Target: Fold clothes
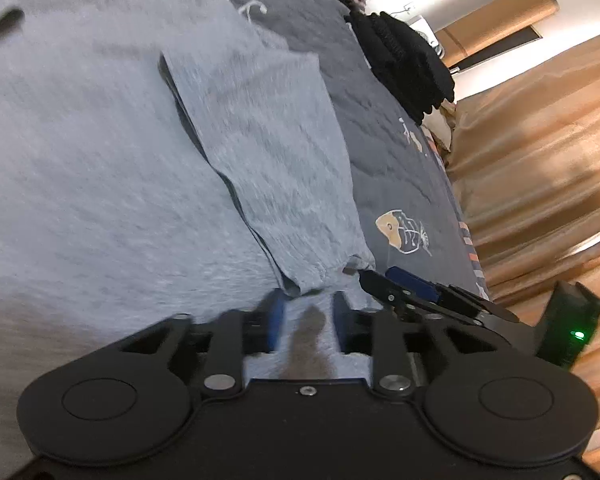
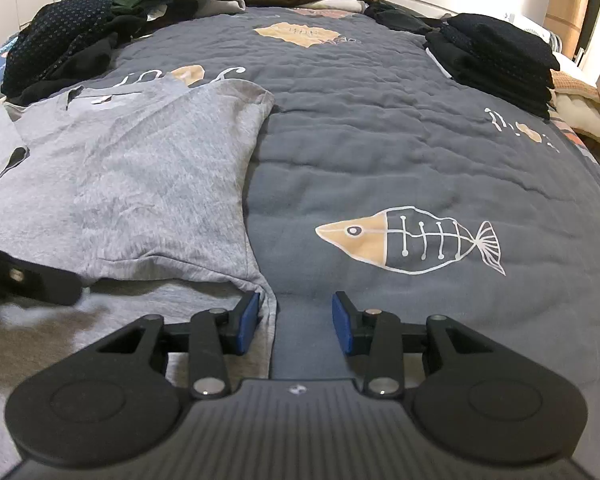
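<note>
Shirt: grey T-shirt (image 2: 140, 184) lies flat on the bed's dark fish-print quilt (image 2: 380, 152), its right side folded inward.
Left hand-held gripper (image 1: 306, 316): jaws parted over the shirt's hem, gripping nothing.
Right hand-held gripper (image 2: 294, 322): jaws wide apart, empty, straddling the shirt's near right corner.
Surroundings: 1 folded black stack (image 2: 496, 60) at far right; loose dark clothes (image 2: 68, 44) at far left.

grey shirt (image 2: 140, 168), fish-print slate quilt (image 2: 380, 152)
</note>
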`<state>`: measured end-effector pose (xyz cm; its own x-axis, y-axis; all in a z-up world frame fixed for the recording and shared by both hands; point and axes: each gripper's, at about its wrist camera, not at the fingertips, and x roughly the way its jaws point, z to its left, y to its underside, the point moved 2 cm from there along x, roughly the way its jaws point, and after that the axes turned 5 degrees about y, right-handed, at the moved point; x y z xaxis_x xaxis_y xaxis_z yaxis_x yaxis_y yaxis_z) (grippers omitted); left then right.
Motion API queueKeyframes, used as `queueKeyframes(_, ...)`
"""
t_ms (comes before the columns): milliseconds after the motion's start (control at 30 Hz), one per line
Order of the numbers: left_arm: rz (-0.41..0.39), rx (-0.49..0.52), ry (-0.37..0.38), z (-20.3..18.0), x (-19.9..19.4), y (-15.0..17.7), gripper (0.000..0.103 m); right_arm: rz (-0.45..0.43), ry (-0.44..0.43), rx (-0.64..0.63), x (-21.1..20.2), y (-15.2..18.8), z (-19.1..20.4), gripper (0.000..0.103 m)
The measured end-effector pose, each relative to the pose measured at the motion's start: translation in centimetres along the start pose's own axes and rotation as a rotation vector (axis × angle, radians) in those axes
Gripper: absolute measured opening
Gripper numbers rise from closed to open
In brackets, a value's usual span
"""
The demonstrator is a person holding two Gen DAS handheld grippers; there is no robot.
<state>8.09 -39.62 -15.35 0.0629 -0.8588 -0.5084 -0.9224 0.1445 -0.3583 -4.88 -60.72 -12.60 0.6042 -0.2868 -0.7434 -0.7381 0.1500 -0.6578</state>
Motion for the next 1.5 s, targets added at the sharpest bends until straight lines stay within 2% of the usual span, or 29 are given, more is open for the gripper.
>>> queueKeyframes(233, -0.084, -0.167, 0.089, 2.2, 0.3, -0.1, 0.033, 0.001, -0.018, 0.019, 0.1, 0.1, -0.3, 0.039)
queueKeyframes(433, -0.141, -0.236, 0.101, 2.7, 0.8, -0.5, 0.033, -0.002, -0.017, 0.014, 0.2, 0.1, -0.4, 0.042)
queueKeyframes(633, -0.155, -0.253, 0.085, 2.6, 0.8, -0.2, 0.033, -0.002, -0.014, 0.012, 0.2, 0.1, -0.3, 0.042)
queueKeyframes(800, -0.153, -0.246, 0.072, 2.6, -0.8, 1.4, 0.033, -0.002, -0.016, 0.014, 0.2, 0.1, -0.2, 0.042)
queueKeyframes(867, -0.166, -0.239, 0.062, 2.3, -0.7, 1.5, 0.036, -0.002, -0.014, 0.013, 0.2, 0.1, -0.2, 0.043)
queueKeyframes(1033, -0.199, -0.296, 0.072, 2.4, 0.8, 0.2, 0.038, -0.003, -0.009, 0.012, 0.2, 0.1, -0.1, 0.043)
queueKeyframes(1133, -0.217, -0.289, 0.069, 2.0, 1.6, -0.4, 0.038, -0.002, -0.009, 0.012, 0.3, 0.1, -0.1, 0.043)
queueKeyframes(1200, -0.238, -0.256, 0.057, 1.5, 1.4, -0.3, 0.031, -0.002, -0.01, 0.01, 0.4, 0.1, -0.1, 0.043)
queueKeyframes(1233, -0.248, -0.222, 0.04, 1.1, 1.1, -0.3, 0.021, -0.003, -0.011, 0.009, 0.4, 0.1, -0.1, 0.043)
queueKeyframes(1333, -0.246, -0.127, -0.015, 0.1, 0.0, -0.1, 0.014, -0.006, -0.021, 0.011, 0.4, 0.2, -0.4, 0.043)
queueKeyframes(1500, -0.269, -0.052, -0.141, -0.6, -3.0, 0.5, 0.01, -0.01, -0.022, 0.001, 0.5, 0.3, -0.3, 0.046)
